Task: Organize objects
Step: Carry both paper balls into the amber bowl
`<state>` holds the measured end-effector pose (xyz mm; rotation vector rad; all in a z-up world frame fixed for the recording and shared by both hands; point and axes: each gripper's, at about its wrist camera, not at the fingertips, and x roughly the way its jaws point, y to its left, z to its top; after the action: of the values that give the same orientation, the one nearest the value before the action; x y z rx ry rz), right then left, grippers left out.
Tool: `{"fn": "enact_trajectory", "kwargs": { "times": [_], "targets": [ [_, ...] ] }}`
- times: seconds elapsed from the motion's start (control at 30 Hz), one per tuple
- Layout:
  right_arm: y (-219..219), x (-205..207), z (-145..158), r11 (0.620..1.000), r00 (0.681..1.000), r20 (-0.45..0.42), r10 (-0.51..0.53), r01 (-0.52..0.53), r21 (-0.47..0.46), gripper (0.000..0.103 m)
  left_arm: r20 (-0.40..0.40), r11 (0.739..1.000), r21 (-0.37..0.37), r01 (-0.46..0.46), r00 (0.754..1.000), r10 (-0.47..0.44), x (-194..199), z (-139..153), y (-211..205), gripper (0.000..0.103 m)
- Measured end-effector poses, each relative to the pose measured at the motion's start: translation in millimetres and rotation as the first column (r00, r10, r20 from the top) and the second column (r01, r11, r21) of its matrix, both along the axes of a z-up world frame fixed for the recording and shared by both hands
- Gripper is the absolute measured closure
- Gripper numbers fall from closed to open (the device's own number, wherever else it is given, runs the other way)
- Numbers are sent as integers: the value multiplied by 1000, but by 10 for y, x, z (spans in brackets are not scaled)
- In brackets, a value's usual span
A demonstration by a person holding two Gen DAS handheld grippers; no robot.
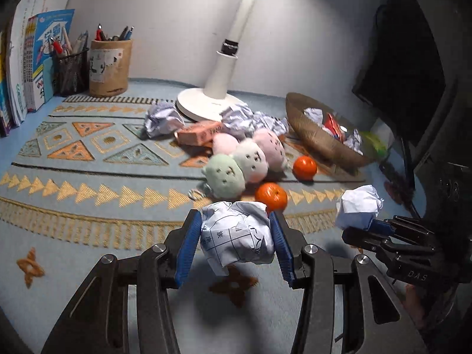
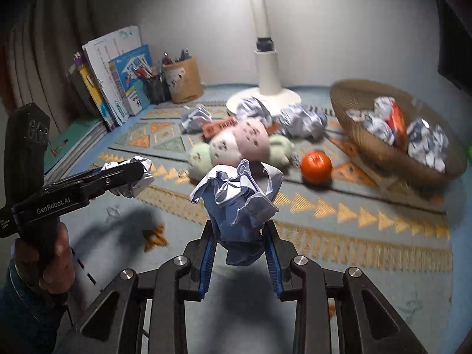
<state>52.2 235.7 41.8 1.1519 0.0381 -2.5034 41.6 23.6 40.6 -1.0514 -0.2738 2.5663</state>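
Two crumpled paper balls, one per tool, both lifted clear of the patterned mat (image 1: 88,159): left gripper (image 1: 236,236) clenched on a paper ball printed with a grid (image 1: 236,236), blue pads pressing its sides; right gripper (image 2: 240,236) clamped low on a bluish-white paper wad (image 2: 236,203), most of the wad standing above the fingertips. Destination, by judgement, the woven basket (image 2: 368,144) at the far right of the mat, tilted with its mouth toward the tools and already holding paper balls and a red wrapper. Decisive relation: basket ahead and to the right of both tools, right gripper nearer, left gripper well to its left (so a longer reach across for the left load). No long axis to speak of in either ball, so approach angle free. In the way: one orange (image 1: 270,196) just beyond the left tool's ball, a second orange (image 2: 316,166) between the right tool and the basket rim, a cluster of plush toys (image 1: 242,162) mid-mat. Farther back: three loose paper balls (image 2: 303,124) and an orange box (image 1: 200,132) near the white lamp base (image 1: 206,103); pen holders (image 1: 110,67) and books (image 1: 32,67) at far left, well apart from the route. Likely risk: clipping the nearer orange or the basket's raised rim.
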Motion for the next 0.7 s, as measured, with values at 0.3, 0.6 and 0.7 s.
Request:
{"fn": "enact_trajectory", "kwargs": {
  "times": [0.3, 0.6, 0.7],
  "targets": [
    [374, 117, -252, 999, 997, 57, -49, 49, 10, 70, -14, 987, -158, 9, 1000, -12, 46, -116, 321, 57],
    [644, 177, -306, 986, 986, 107, -125, 135, -95, 38, -2, 992, -126, 32, 999, -32, 45, -131, 302, 56],
    [662, 5, -309, 971, 974, 156, -167, 190, -147, 38, -8, 990, -134, 35, 999, -36, 62, -127, 318, 56]
  ]
}}
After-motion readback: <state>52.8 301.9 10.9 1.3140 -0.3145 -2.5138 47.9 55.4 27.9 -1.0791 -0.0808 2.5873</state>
